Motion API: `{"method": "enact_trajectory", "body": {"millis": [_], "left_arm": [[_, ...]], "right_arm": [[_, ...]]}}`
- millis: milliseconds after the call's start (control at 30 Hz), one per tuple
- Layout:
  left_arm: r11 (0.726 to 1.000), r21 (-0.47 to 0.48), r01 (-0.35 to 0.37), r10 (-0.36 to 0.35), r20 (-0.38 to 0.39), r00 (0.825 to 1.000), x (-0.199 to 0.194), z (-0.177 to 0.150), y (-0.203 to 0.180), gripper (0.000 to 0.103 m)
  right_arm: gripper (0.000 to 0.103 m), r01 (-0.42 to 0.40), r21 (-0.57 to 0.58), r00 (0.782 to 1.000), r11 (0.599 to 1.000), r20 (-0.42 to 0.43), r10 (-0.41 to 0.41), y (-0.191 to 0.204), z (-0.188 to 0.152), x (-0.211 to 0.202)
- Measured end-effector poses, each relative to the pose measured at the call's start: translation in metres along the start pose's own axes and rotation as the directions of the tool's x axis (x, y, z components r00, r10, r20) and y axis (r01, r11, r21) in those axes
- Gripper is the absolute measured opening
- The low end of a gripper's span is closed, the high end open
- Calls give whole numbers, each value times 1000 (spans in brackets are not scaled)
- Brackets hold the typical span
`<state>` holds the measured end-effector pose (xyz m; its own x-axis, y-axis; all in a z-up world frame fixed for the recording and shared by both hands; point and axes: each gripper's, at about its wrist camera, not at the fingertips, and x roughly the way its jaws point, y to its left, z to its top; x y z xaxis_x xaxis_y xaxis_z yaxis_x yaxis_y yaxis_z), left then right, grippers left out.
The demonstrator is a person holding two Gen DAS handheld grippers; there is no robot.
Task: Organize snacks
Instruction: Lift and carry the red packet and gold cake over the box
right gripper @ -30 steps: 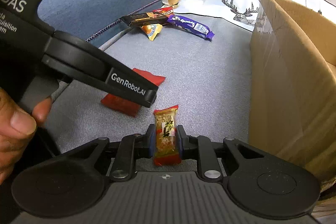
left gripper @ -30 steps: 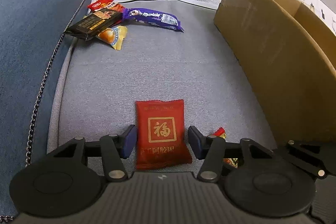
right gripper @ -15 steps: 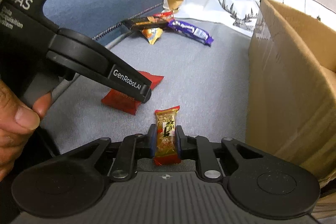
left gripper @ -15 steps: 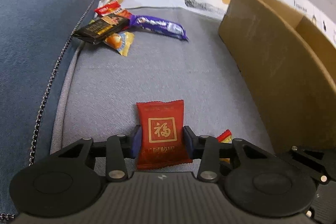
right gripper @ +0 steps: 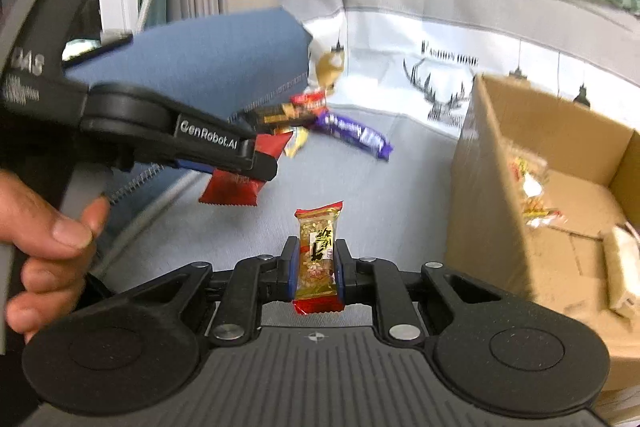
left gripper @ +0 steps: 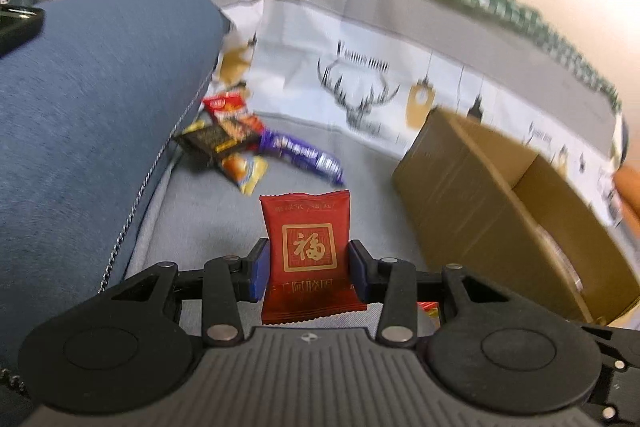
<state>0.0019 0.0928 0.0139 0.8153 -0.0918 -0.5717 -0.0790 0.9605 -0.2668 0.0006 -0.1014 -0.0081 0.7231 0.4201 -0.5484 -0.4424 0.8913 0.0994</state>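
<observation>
My left gripper (left gripper: 308, 269) is shut on a red snack packet (left gripper: 308, 247) with a gold character and holds it above the grey sofa seat. The packet also shows in the right wrist view (right gripper: 236, 183), hanging from the left gripper (right gripper: 256, 163). My right gripper (right gripper: 314, 267) is shut on a small gold and red candy bar (right gripper: 318, 255), also lifted off the seat. An open cardboard box (left gripper: 480, 203) stands to the right; in the right wrist view the box (right gripper: 492, 163) holds a few wrapped snacks (right gripper: 528, 183).
A pile of snacks lies at the back left of the seat: a purple bar (left gripper: 304, 157), a black bar (left gripper: 212, 141), a yellow packet (left gripper: 244, 169) and a red packet (left gripper: 224, 105). A blue cushion (left gripper: 92, 115) lies on the left. A deer-print cloth (left gripper: 360, 75) covers the backrest.
Both grippers have lifted their snacks off the sofa seat and tilted upward. The left gripper closed on the red packet before the lift.
</observation>
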Motion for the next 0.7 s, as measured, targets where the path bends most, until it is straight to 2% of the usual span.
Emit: {"method": "enact_trajectory", "body": {"millis": [233, 400, 533, 700], "left_arm": [[999, -22, 44, -42, 58, 997, -16, 0, 0, 45], [997, -23, 76, -74, 71, 995, -24, -2, -1, 45], [996, -24, 89, -87, 73, 994, -27, -4, -4, 45], [996, -4, 93, -92, 70, 993, -31, -7, -12, 45]], "right_arm": [[18, 3, 12, 996, 1000, 93, -4, -4, 13, -37], [18, 23, 48, 984, 999, 178, -31, -30, 30, -70], [18, 74, 75, 963, 994, 254, -91, -66, 44, -95], [18, 194, 95, 927, 977, 308, -214, -118, 41, -112]]}}
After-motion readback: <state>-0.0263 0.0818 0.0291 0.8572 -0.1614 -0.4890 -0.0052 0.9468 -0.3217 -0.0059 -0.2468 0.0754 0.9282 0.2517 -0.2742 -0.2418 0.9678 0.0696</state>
